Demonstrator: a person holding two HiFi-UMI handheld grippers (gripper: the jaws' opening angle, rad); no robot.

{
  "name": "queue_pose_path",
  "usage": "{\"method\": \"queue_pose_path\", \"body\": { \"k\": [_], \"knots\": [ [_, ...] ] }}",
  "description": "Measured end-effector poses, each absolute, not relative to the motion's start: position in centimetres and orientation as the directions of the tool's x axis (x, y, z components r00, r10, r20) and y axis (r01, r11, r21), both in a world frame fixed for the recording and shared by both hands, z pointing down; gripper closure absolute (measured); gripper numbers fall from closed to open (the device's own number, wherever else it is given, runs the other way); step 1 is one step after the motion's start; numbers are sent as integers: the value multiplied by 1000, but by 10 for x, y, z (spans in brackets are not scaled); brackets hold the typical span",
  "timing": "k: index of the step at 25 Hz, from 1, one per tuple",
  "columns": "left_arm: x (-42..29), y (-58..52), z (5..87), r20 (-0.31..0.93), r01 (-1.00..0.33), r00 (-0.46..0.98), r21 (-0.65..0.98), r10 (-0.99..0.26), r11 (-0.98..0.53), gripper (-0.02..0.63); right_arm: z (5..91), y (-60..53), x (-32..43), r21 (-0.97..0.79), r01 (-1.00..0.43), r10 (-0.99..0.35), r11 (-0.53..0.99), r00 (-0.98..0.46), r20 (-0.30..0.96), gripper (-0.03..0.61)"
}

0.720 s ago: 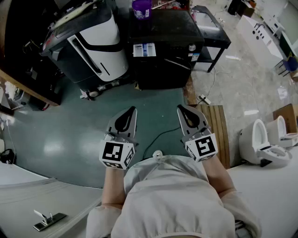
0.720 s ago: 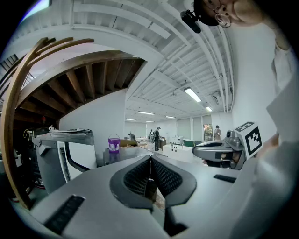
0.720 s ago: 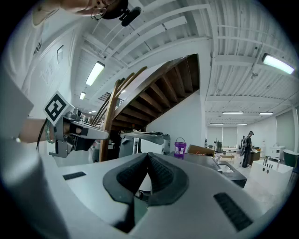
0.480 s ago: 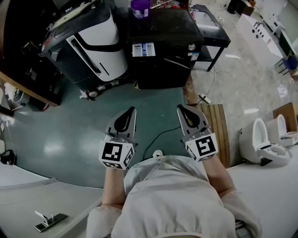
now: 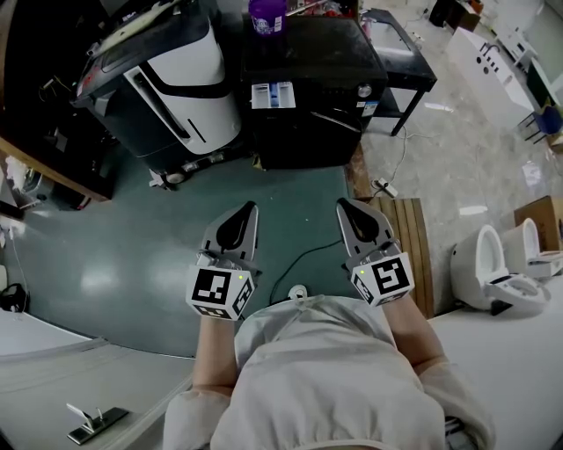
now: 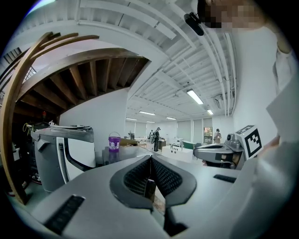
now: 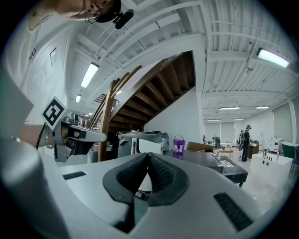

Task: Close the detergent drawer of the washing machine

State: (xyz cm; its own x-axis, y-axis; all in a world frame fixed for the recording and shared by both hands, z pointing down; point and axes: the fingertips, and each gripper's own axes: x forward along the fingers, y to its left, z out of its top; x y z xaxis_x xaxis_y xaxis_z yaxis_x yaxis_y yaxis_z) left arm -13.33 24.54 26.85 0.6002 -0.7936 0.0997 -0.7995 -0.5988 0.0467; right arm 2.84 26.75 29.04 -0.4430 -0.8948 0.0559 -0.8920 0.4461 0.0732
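Two grey grippers, left gripper (image 5: 252, 207) and right gripper (image 5: 341, 204), fingers together, empty. Pale pulled-out detergent drawer (image 5: 272, 94) on black washing machine (image 5: 317, 123), well ahead of fingertips. Likely approach step: reach forward, push drawer in.

The head view's top edge cuts off the purple plastic bucket (image 5: 266, 12) atop the black box-shaped washing machine (image 5: 312, 88). That machine's white-and-blue detergent drawer (image 5: 271, 94) is too small to show its compartments. In their own views the grey bodies of the left gripper (image 6: 150, 158) and right gripper (image 7: 148, 155) hide it.
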Motion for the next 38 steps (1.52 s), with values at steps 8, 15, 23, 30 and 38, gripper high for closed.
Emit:
{"method": "queue_pose_path", "body": {
  "k": [8, 15, 23, 30, 38],
  "knots": [
    [-145, 216, 276, 112, -796, 606, 78, -788, -601, 594, 297, 240, 22, 67, -907, -907, 417, -410, 94, 573],
    [-133, 174, 293, 148, -808, 589, 86, -795, -583, 594, 311, 191, 35, 50, -900, -898, 433, -426, 106, 572],
    [-112, 83, 296, 157, -841, 541, 97, -826, -532, 594, 318, 87, 61, 35, -872, -869, 487, -480, 123, 572],
    [-85, 2, 312, 180, -867, 497, 148, -849, -476, 594, 327, -3, 89, 29, -826, -819, 563, -553, 152, 572],
    [-81, -49, 353, 250, -903, 423, 192, -871, -384, 595, 356, -61, 93, -8, -790, -772, 614, -602, 202, 572]
  ]
}}
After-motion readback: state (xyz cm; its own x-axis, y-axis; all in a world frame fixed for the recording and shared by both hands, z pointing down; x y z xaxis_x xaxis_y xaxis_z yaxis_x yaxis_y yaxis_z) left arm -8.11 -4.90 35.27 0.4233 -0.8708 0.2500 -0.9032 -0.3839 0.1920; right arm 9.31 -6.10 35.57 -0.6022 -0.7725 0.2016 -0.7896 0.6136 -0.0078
